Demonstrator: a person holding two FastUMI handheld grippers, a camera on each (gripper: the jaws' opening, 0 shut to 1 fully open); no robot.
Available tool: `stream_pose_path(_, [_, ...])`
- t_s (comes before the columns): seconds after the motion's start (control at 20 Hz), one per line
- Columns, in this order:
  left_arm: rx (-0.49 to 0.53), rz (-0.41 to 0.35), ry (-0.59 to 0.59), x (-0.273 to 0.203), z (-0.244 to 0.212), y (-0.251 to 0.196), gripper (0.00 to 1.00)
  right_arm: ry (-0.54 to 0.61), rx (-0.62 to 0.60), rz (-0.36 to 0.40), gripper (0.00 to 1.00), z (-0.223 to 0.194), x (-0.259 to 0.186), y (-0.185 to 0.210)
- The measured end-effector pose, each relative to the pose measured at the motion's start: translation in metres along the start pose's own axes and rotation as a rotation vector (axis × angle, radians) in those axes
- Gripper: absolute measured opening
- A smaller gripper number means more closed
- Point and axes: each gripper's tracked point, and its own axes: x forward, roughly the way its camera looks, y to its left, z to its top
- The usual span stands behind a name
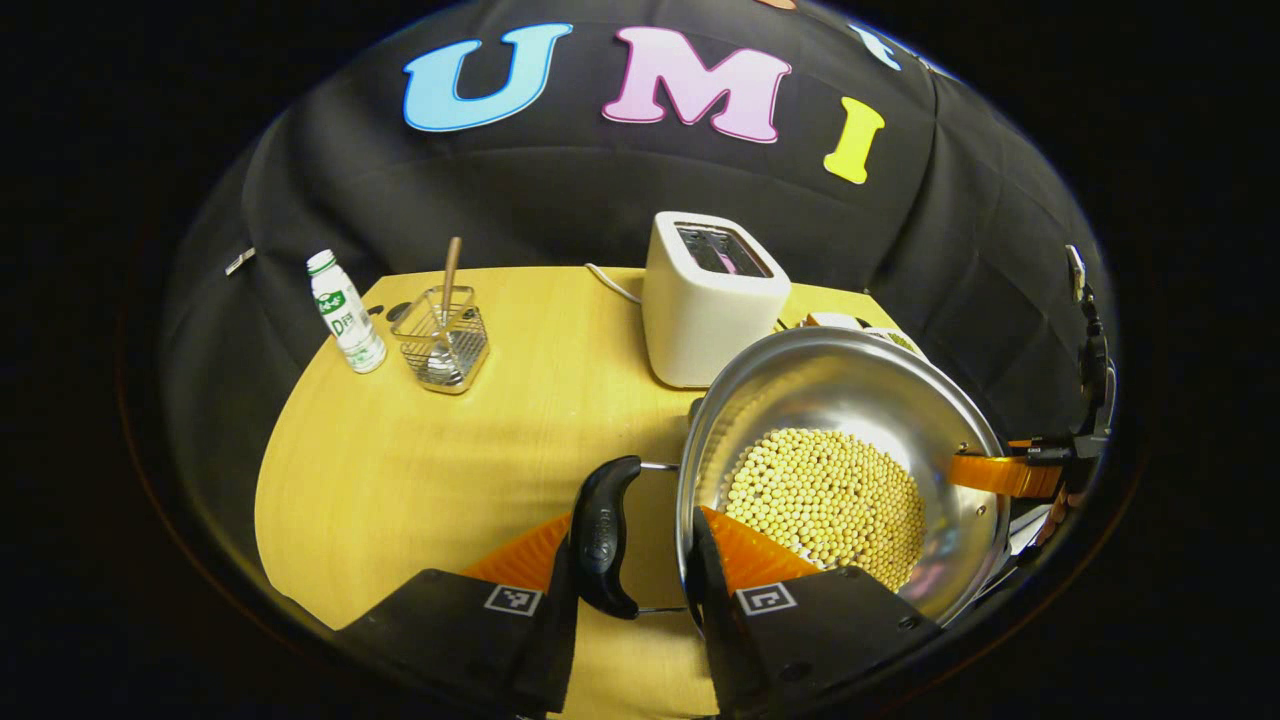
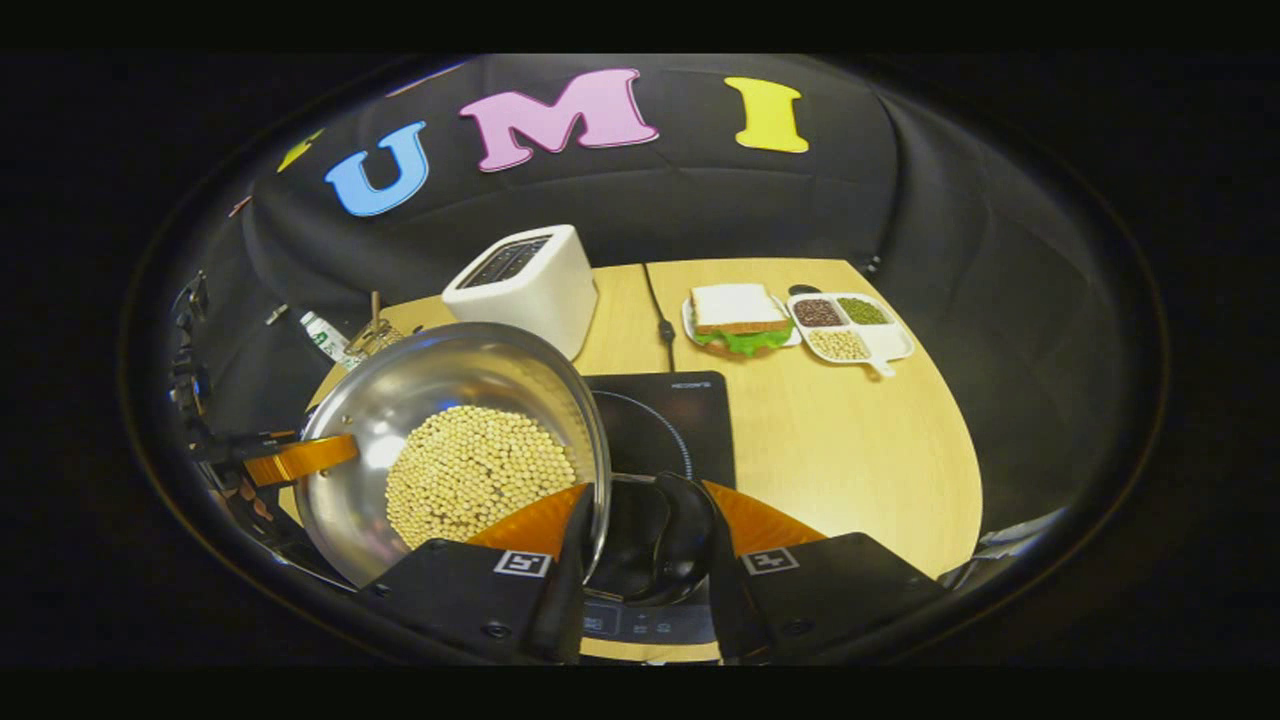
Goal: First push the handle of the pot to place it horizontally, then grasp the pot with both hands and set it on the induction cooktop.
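A steel pot (image 1: 830,390) holding yellow soybeans (image 1: 825,500) hangs between both grippers. My left gripper (image 1: 630,560) is shut across its black side handle (image 1: 605,535) and the pot wall, with one finger inside the rim. My right gripper (image 2: 650,545) is shut the same way on the opposite black handle (image 2: 675,530) of the pot (image 2: 420,390). The other gripper's finger (image 1: 1005,475) reaches into the pot from the far side. The black induction cooktop (image 2: 670,420) lies just beside and under the pot's right edge. Whether the pot rests on it is unclear.
A white toaster (image 1: 710,300) stands right behind the pot. A small bottle (image 1: 345,312) and a wire basket with a spoon (image 1: 442,338) sit at the table's far left. A sandwich plate (image 2: 740,315) and a divided dish of grains (image 2: 850,328) lie beyond the cooktop.
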Motion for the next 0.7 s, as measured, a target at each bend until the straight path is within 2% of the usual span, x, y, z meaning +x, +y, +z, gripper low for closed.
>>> stream_pose_path(0.1, [0.006, -0.003, 0.003, 0.006, 0.001, -0.013, 0.57, 0.002, 0.013, -0.001, 0.53, 0.000, 0.003, -0.013])
stream_pose_path(0.15, [0.010, -0.003, 0.003, 0.009, 0.002, -0.018, 0.56, 0.003, 0.018, -0.001, 0.58, 0.000, 0.005, -0.019])
stream_pose_path(0.2, [0.015, -0.002, 0.004, 0.012, 0.004, -0.022, 0.56, 0.004, 0.022, -0.001, 0.54, 0.001, 0.007, -0.023])
stream_pose_path(0.3, [0.017, -0.001, 0.005, 0.019, 0.005, -0.028, 0.56, 0.006, 0.031, 0.001, 0.53, 0.002, 0.012, -0.031])
stream_pose_path(0.35, [0.014, 0.001, 0.006, 0.022, 0.005, -0.030, 0.56, 0.008, 0.033, 0.001, 0.58, 0.002, 0.015, -0.033])
stream_pose_path(0.4, [0.010, 0.001, 0.009, 0.025, 0.006, -0.031, 0.56, 0.007, 0.030, 0.003, 0.58, 0.003, 0.018, -0.036])
stream_pose_path(0.45, [0.006, 0.001, 0.011, 0.029, 0.006, -0.033, 0.56, 0.008, 0.028, 0.004, 0.54, 0.004, 0.021, -0.038])
stream_pose_path(0.5, [0.003, 0.001, 0.013, 0.031, 0.006, -0.034, 0.56, 0.009, 0.030, 0.003, 0.58, 0.005, 0.023, -0.040])
stream_pose_path(0.55, [0.002, 0.001, 0.016, 0.034, 0.005, -0.034, 0.56, 0.012, 0.032, 0.002, 0.54, 0.005, 0.026, -0.041])
stream_pose_path(0.7, [-0.003, 0.002, 0.017, 0.041, 0.005, -0.034, 0.56, 0.017, 0.030, 0.004, 0.54, 0.005, 0.033, -0.043])
